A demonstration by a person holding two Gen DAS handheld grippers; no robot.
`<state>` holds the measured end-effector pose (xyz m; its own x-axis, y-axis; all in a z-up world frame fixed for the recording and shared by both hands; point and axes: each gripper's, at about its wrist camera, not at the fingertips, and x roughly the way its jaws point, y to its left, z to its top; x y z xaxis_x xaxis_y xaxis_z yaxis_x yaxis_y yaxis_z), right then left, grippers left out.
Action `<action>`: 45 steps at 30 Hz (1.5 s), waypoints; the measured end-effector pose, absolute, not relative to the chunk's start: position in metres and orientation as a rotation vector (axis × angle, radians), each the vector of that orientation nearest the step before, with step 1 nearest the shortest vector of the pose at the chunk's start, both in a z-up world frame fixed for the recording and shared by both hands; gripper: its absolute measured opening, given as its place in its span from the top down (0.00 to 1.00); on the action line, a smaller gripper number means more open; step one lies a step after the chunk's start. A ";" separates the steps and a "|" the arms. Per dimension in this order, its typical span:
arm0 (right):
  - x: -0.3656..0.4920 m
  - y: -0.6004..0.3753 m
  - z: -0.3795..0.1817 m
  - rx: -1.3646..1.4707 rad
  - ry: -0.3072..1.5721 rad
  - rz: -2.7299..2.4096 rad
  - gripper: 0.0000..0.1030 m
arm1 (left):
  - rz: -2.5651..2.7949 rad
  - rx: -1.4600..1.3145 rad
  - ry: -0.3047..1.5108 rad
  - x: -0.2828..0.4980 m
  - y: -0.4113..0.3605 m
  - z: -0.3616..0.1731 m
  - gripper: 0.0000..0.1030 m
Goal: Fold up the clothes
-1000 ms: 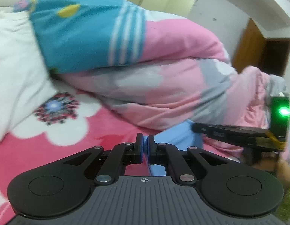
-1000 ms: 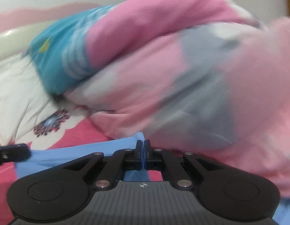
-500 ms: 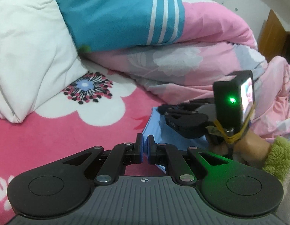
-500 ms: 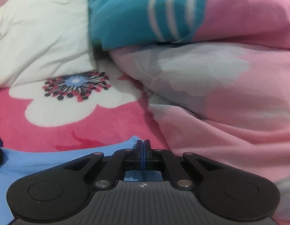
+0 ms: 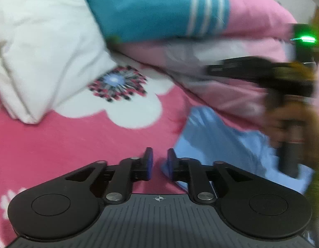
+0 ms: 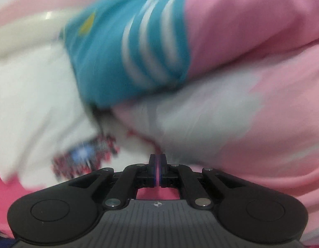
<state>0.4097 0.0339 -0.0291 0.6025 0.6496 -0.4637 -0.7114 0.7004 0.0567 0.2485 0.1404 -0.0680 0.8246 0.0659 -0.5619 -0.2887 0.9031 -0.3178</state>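
The left gripper (image 5: 158,161), clenched on the edge of the blue garment (image 5: 219,136) a moment ago, has let go: its jaws are opening, and only the pink sheet (image 5: 76,144) shows in the gap between them. The garment's near corner lies just beside the right-hand finger. The right gripper (image 6: 158,172), which had blue cloth in front of it half a second ago, has swung away from it and now faces the bedding, its jaws closed with nothing between them.

In the left view the blue garment lies flat on the sheet at the near right, running right under the hand (image 5: 283,122) that holds the other gripper's handle. Left of it and farther off is the sheet's big white flower (image 5: 126,103). Beyond that, a white pillow (image 5: 45,47) sits at the far left, and a heaped quilt (image 5: 252,20) in pink, grey and teal with white stripes fills the far right. Both views are blurred.
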 end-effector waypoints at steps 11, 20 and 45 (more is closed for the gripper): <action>0.354 -0.113 0.053 -0.036 0.563 0.582 0.99 | -0.027 -0.361 0.501 0.248 0.120 -0.052 0.78; 0.383 -0.099 -0.033 -0.052 0.841 0.580 0.99 | 0.001 -0.257 0.630 0.261 0.097 -0.074 0.78; 0.410 -0.001 -0.040 -0.153 0.834 0.660 0.88 | -0.159 -0.296 0.671 0.267 0.147 -0.057 0.76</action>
<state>0.4102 -0.0010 -0.0398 0.4865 0.4822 -0.7286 -0.5982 0.7916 0.1245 0.2665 0.1469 -0.0573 0.7733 -0.2393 -0.5871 0.0502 0.9462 -0.3196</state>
